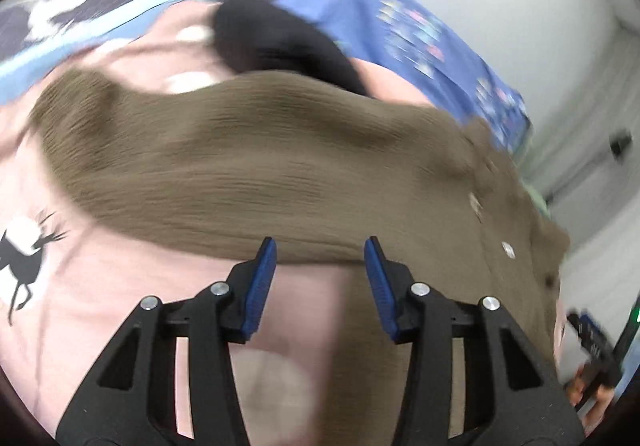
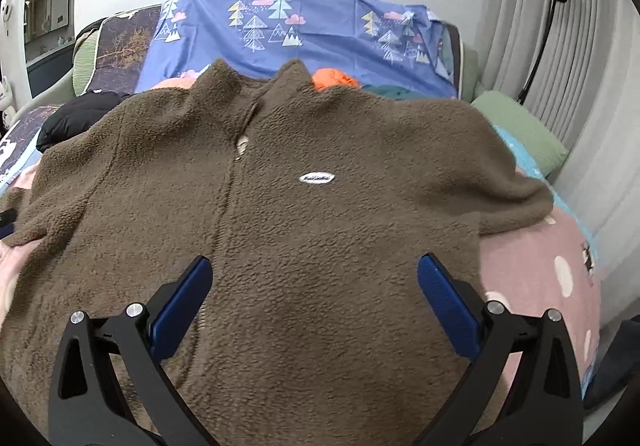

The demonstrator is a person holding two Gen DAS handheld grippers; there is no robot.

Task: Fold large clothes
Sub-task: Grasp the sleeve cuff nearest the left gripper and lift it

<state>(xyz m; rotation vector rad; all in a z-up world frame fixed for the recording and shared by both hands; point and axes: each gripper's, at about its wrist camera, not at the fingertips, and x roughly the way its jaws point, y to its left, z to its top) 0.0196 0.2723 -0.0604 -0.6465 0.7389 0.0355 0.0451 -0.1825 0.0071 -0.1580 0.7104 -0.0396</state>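
jaws first: those of the left gripper (image 1: 320,278) stand partly apart with nothing between them, the pads bare over the pink blanket (image 1: 100,306), right at the near hem of the brown fleece jacket (image 1: 248,166). that view is smeared, so whether a tip brushes the hem i cannot tell. jaws of the right gripper (image 2: 316,310) are wide apart and empty too, hanging over the lower front of the jacket (image 2: 320,206) without clamping it.

the jacket lies front up and spread flat on the bed, collar toward the head of the bed, zipper (image 2: 224,214) running down the middle and both sleeves out toward the side edges (a sensible layout, since a flat garment gives clean fold lines). a small white label (image 2: 316,178) sits on the chest. a black garment (image 2: 80,114) and something orange (image 2: 334,80) lie past the collar, clear of the work.

likely the left gripper is placed at the hem to pinch that edge for a first fold, though no fold shows yet.
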